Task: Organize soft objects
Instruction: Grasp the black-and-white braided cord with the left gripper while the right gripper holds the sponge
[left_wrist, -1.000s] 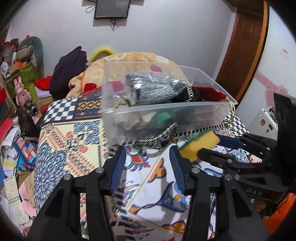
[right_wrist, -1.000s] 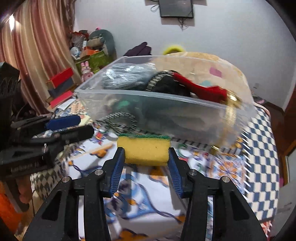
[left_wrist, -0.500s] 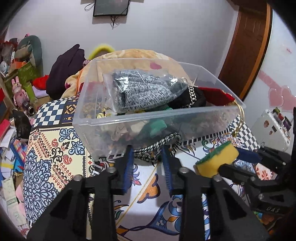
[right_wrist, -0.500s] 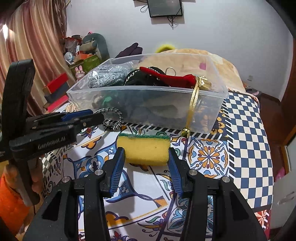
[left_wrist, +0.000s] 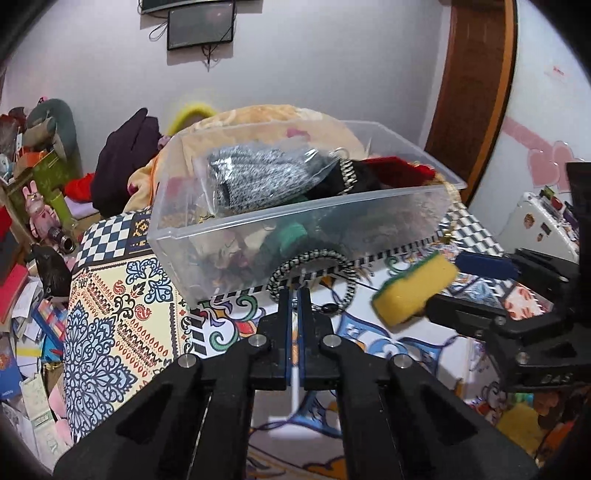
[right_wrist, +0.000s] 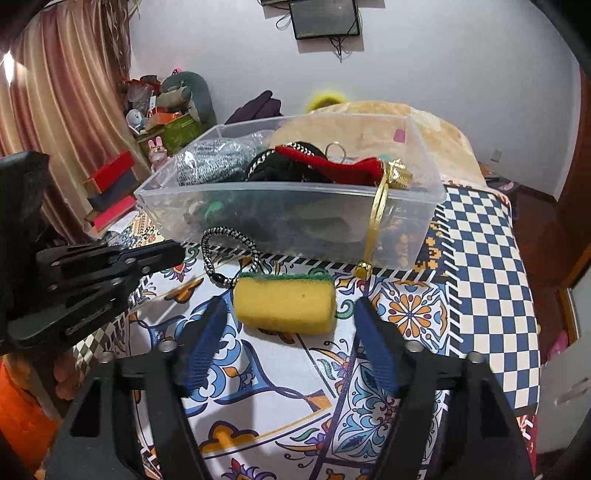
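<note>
Sponge (right_wrist: 285, 307) sits on the cloth (right_wrist: 480, 258) in front of the bin (right_wrist: 295, 229), and nothing holds it. It is a soft yellow block with round corners and a rough green top. The right gripper (right_wrist: 288, 345) has let go: its blue ridged pads (right_wrist: 201, 347) stand wide apart, one on each side of the sponge, not touching it. Half a second ago those pads were squeezing the sponge.

The bin is clear plastic, shaped like a box. Inside are a grey knit thing in a shiny bag (left_wrist: 258, 181), something black, and a red cloth piece (right_wrist: 332, 166). A gold strap (right_wrist: 376, 218) hangs over its front wall.

A black and white cord loop (left_wrist: 314, 277) lies against the bin. The left gripper (left_wrist: 294, 310) is pinched almost shut with its tips right at this loop. I cannot tell if it has the cord. A moment ago its fingers were wider apart.

The left view shows the sponge from the side, blurry, just by the right gripper's blue pad. It also shows a brown door (left_wrist: 472, 92). Only the right view shows the gaps beside the sponge, the striped curtain (right_wrist: 55, 110), and the left gripper from the side (right_wrist: 162, 256).

The cloth is bright, with flowers and blue checks.
</note>
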